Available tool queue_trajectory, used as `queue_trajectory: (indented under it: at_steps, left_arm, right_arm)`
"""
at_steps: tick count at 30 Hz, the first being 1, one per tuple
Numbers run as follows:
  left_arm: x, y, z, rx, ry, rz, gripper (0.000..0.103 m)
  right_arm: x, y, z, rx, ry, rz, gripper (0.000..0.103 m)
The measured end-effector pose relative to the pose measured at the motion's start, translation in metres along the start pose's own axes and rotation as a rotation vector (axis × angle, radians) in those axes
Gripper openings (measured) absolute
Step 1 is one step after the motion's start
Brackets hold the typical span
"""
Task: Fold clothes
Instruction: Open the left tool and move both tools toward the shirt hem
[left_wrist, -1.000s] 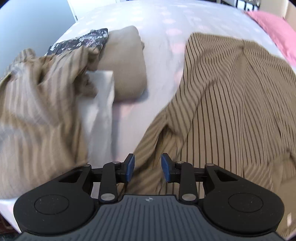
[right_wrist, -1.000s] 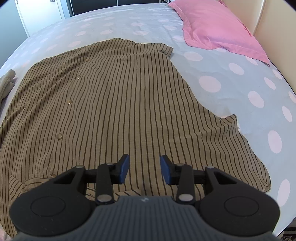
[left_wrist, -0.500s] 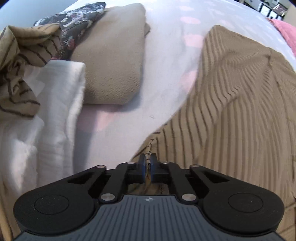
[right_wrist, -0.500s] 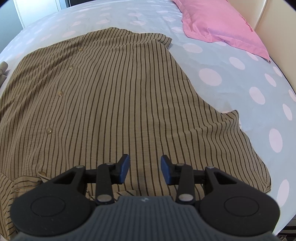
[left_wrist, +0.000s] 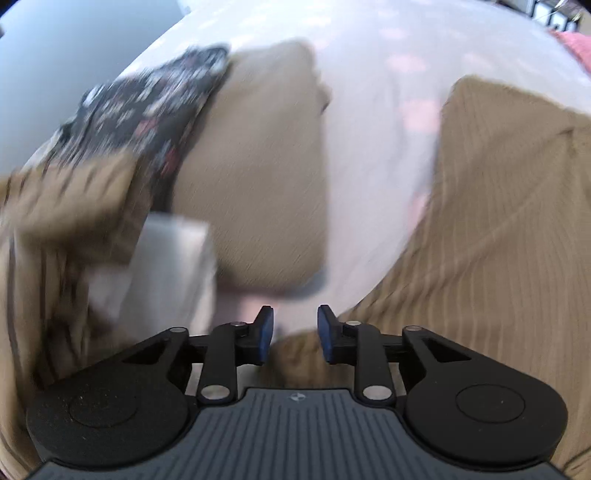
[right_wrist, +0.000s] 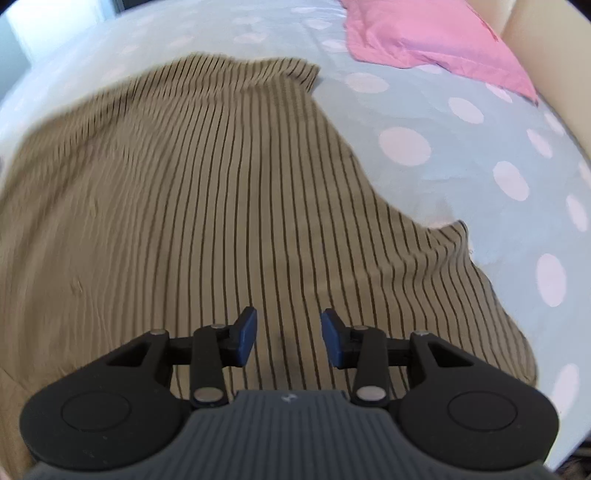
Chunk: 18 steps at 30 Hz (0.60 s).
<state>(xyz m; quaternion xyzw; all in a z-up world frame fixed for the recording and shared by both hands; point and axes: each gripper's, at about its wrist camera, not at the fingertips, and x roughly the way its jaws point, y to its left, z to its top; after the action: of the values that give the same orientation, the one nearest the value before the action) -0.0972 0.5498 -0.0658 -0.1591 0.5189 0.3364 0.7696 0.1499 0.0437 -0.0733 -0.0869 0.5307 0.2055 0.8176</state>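
A tan shirt with dark stripes lies spread flat on the bed, and its left edge shows in the blurred left wrist view. My left gripper hovers over that edge near the hem, its jaws opening, with no cloth between the blue pads. My right gripper hangs low over the shirt's near right part, its jaws opening too, and the fabric lies below them, not pinched.
Left of the shirt sit a folded tan garment, a dark floral piece, a white folded cloth and a crumpled striped garment. A pink pillow lies far right on the dotted sheet.
Half a second ago my left gripper was shut on the shirt's edge; now it has let go and stands open. The right gripper has moved closer to the shirt and widened a little.
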Motion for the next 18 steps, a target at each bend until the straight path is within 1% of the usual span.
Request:
queue_trajectory:
  at_steps: [2,6,8,11,13,16,18]
  left_arm:
    - [-0.005,-0.005,0.018,-0.019,-0.030,-0.067,0.037]
    - [0.008,-0.026,0.058,-0.070,-0.075,-0.155,0.039]
    - [0.017,-0.036,0.079,-0.100,-0.090,-0.193,0.040]
    - [0.036,-0.048,0.114,-0.160,-0.091,-0.244,0.041]
    - [0.051,-0.056,0.136,-0.206,-0.101,-0.265,0.041]
    - [0.081,-0.064,0.163,-0.265,-0.101,-0.304,0.041]
    - [0.107,-0.070,0.173,-0.299,-0.051,-0.335,0.041]
  right_arm:
    - [0.002,-0.014,0.019,0.056,-0.024,0.048,0.049]
    - [0.018,-0.027,0.069,0.084,-0.098,0.043,0.052]
    - [0.031,-0.033,0.096,0.115,-0.124,0.061,0.053]
    - [0.054,-0.041,0.138,0.180,-0.157,0.102,0.054]
    - [0.075,-0.043,0.164,0.233,-0.164,0.112,0.058]
    - [0.108,-0.043,0.197,0.286,-0.167,0.115,0.058]
    - [0.130,-0.039,0.213,0.294,-0.173,0.088,0.058]
